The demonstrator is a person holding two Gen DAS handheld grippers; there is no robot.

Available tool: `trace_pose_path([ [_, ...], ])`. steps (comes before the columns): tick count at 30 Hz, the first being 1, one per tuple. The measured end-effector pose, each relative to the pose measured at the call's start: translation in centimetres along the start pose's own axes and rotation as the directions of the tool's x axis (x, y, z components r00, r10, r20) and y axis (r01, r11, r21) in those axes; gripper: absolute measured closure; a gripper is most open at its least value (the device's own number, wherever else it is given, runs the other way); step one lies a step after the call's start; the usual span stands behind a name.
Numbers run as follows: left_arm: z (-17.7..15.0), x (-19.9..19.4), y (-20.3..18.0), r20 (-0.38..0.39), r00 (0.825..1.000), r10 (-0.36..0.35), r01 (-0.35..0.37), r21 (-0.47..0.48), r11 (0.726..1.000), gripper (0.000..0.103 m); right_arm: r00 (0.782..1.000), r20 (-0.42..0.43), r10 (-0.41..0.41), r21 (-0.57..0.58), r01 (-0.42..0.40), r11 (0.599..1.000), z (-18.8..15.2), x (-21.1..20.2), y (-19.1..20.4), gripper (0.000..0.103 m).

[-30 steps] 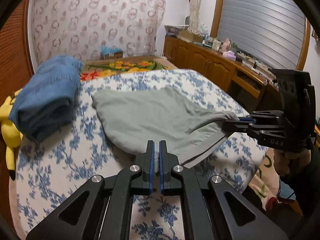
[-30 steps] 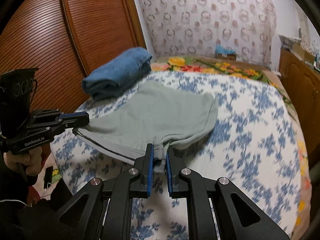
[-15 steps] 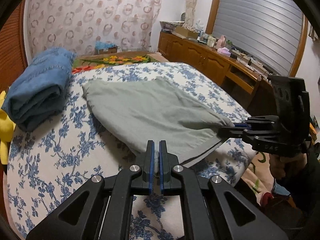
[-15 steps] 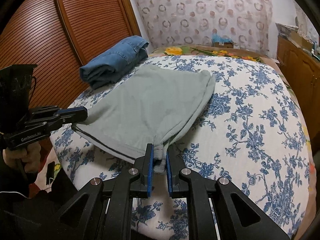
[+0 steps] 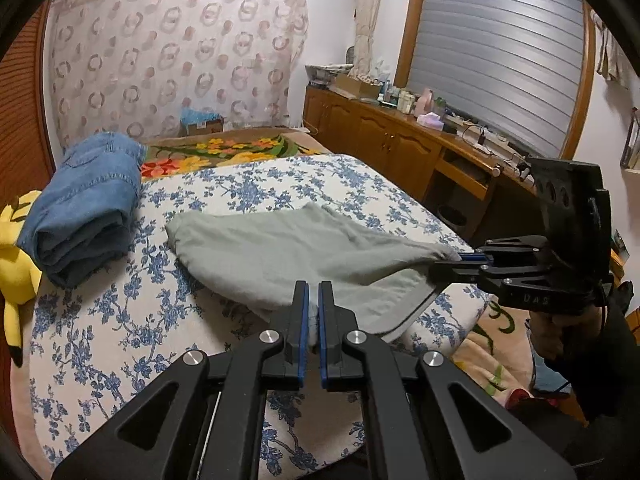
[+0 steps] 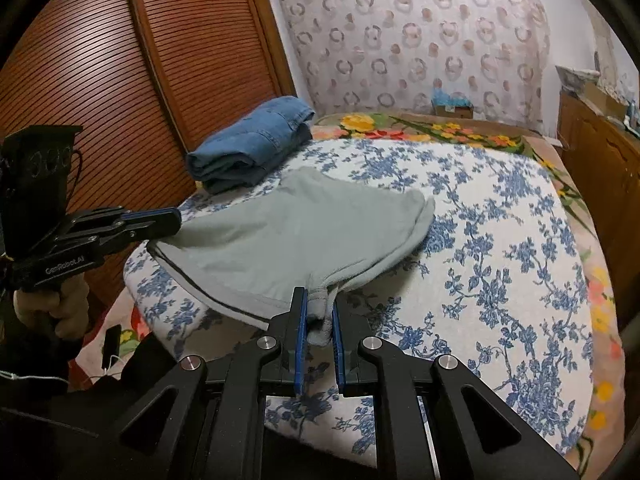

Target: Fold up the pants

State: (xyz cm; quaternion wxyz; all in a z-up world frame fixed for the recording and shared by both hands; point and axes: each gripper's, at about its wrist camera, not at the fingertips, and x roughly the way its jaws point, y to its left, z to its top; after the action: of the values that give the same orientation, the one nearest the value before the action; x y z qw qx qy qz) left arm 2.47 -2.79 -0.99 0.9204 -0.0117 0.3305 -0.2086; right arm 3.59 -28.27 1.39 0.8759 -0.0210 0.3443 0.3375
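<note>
Grey-green pants [image 5: 288,252] lie on the bed's blue-flowered sheet [image 5: 120,320], their near edge lifted off it. At the bottom of the left wrist view, my left gripper [image 5: 314,286] is shut on one near corner of the pants. My right gripper [image 5: 448,262] comes in from the right, shut on the other corner. In the right wrist view the pants [image 6: 288,232] stretch between my right gripper [image 6: 320,298], which pinches a bunched bit of cloth, and my left gripper [image 6: 174,218]. A dark-edged hem sags between the two grips.
Folded blue jeans [image 5: 84,200] [image 6: 252,148] rest at the bed's far left corner beside a yellow plush toy [image 5: 12,248]. Slatted wooden wardrobe doors [image 6: 100,80] stand left of the bed. A cluttered wooden cabinet [image 5: 400,152] runs along the right. A flowered blanket [image 5: 224,152] lies beyond the sheet.
Both grippers have risen and shifted a little with the pants' corners, so the near edge hangs higher above the sheet. The far part stays on the bed. Both grips are unchanged.
</note>
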Motion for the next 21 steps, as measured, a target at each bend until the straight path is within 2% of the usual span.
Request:
trace_pose_path([
  [8,1.4,1.0,1.3,0.016,1.0,0.022,-0.022,-0.014,1.0,0.098,0.999,0.039,-0.006,0.017,0.005,1.0,1.6,-0.2,-0.8,0.092],
  [15,3.8,3.4,3.8,0.029,0.996,0.079,-0.078,-0.029,0.997,0.098,0.998,0.062,-0.032,0.055,0.029,0.998,4.3,3.2,-1.8,0.092],
  [21,5.2,6.7,6.1,-0.016,0.992,0.125,-0.125,-0.055,0.991,0.098,0.996,0.059,-0.072,0.07,0.067,0.995,6.3,7.2,-2.8,0.092],
])
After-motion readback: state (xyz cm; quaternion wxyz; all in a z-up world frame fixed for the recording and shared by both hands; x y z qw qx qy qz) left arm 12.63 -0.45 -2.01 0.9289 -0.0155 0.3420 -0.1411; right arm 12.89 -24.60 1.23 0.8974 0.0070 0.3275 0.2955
